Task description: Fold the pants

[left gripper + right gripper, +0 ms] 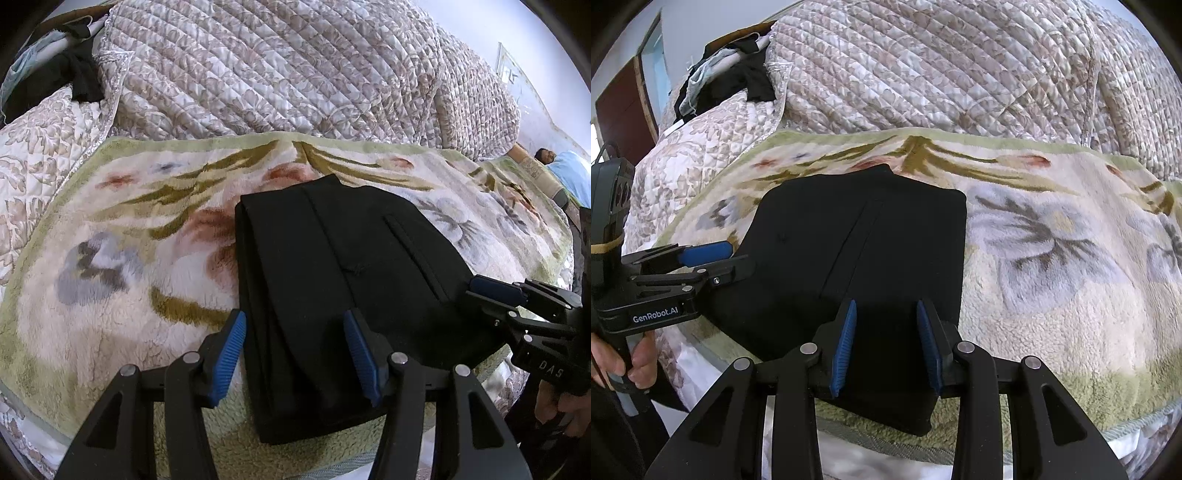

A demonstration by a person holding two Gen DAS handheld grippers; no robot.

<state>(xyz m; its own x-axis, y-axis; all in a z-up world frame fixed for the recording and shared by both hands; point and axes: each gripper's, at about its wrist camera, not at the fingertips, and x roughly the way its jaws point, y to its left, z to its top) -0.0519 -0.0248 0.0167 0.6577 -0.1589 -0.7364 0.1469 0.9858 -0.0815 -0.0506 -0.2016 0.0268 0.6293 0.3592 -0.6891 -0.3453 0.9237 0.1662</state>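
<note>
Quilted bedspread (280, 70), pale with a brown leaf print, heaped high across the back; in front of it a fleecy floral blanket (122, 229) with a green border, spread flat as the work surface; black pants (332, 273) lie on the middle of the blanket, folded into a compact rectangular stack, layered edges showing along the left side, one seam running lengthwise and a slit pocket toward the right; fabric matte, flat, few wrinkles; near edge of the stack reaches the blanket's green border; left gripper (293, 350) hovers over the stack's near left part, jaws spread wide, nothing between the blue pads; right gripper (886, 347) over the near right part, likewise released, gripping nothing.
</note>
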